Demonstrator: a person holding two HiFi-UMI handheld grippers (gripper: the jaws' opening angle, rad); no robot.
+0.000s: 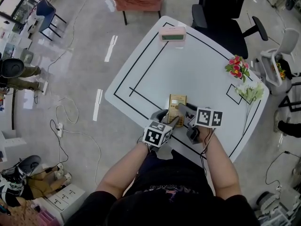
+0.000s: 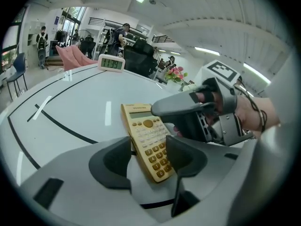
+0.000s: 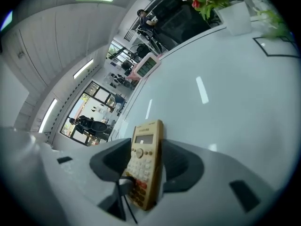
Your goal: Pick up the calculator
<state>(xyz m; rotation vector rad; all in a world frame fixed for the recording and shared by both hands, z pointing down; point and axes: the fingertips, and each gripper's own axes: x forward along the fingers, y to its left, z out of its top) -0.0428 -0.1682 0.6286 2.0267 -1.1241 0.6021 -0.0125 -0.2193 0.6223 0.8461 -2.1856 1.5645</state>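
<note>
The tan calculator (image 1: 178, 106) lies near the front edge of the white table (image 1: 197, 65), its near end between both grippers. My left gripper (image 1: 169, 119) comes in from the lower left. In the left gripper view its pads lie against both long sides of the calculator (image 2: 148, 140). My right gripper (image 1: 186, 114) reaches in from the right, and one of its fingers (image 2: 183, 105) lies over the calculator's far right side. In the right gripper view the calculator (image 3: 145, 164) stands slanted, deep between the jaws, with both pads against it.
A pink desk clock (image 1: 172, 33) sits at the table's far edge. Red flowers (image 1: 237, 66) and white flowers (image 1: 250, 91) stand at the right. Black tape lines (image 1: 141, 74) mark the tabletop. A black office chair (image 1: 221, 13) stands behind the table.
</note>
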